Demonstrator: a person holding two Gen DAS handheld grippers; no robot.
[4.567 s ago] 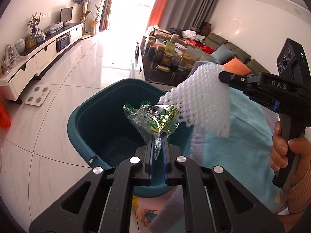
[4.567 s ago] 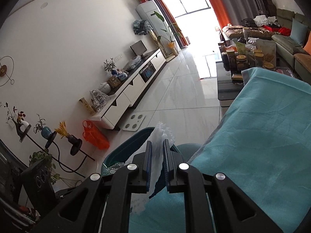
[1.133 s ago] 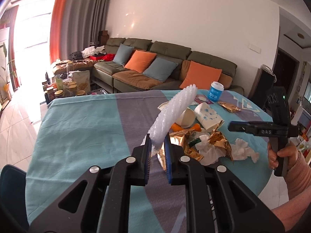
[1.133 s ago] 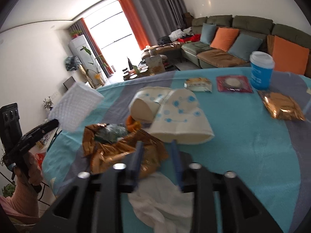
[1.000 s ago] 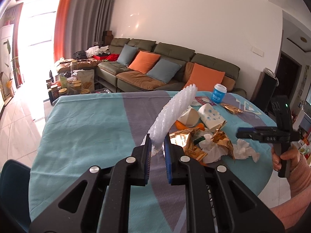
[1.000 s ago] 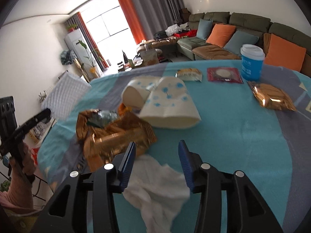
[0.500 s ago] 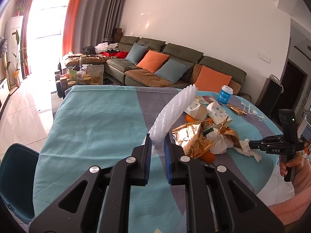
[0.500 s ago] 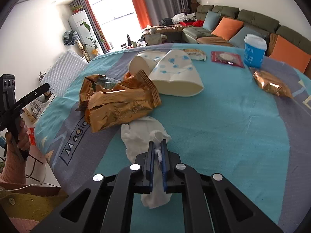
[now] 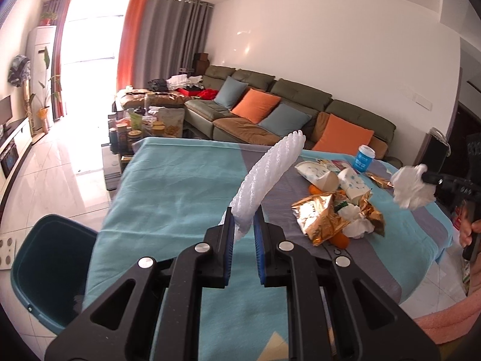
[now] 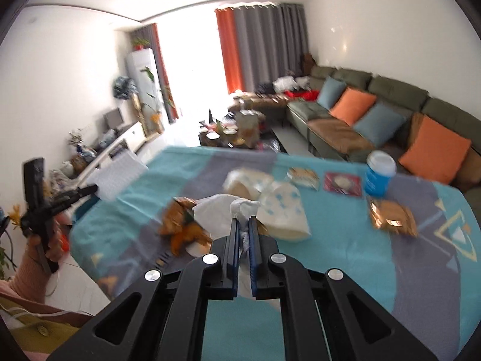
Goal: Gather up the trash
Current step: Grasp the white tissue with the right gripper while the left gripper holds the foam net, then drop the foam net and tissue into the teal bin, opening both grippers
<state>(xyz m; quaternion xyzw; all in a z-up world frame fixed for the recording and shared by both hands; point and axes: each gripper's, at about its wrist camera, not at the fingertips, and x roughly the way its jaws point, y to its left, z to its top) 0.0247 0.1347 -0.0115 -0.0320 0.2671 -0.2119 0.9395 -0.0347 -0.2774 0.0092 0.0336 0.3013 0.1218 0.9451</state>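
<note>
Logged: my right gripper (image 10: 243, 228) had just clamped the crumpled white tissue (image 10: 244, 207), lifting it clear; left gripper (image 9: 243, 219) kept pinching the white foam net sleeve (image 9: 270, 174), bin-bound.

Trash pile (image 9: 336, 210) on table (image 9: 168, 186), bin (image 9: 45, 267) left of it.

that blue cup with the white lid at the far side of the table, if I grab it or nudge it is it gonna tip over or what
The blue cup stands upright and looks taller than it is wide, so a nudge near the white lid would probably tip it, and once down it could roll. It looks like a light disposable cup, likely to dent under a hard squeeze. Whether it is empty can't be told, so grip low and gently.
</note>
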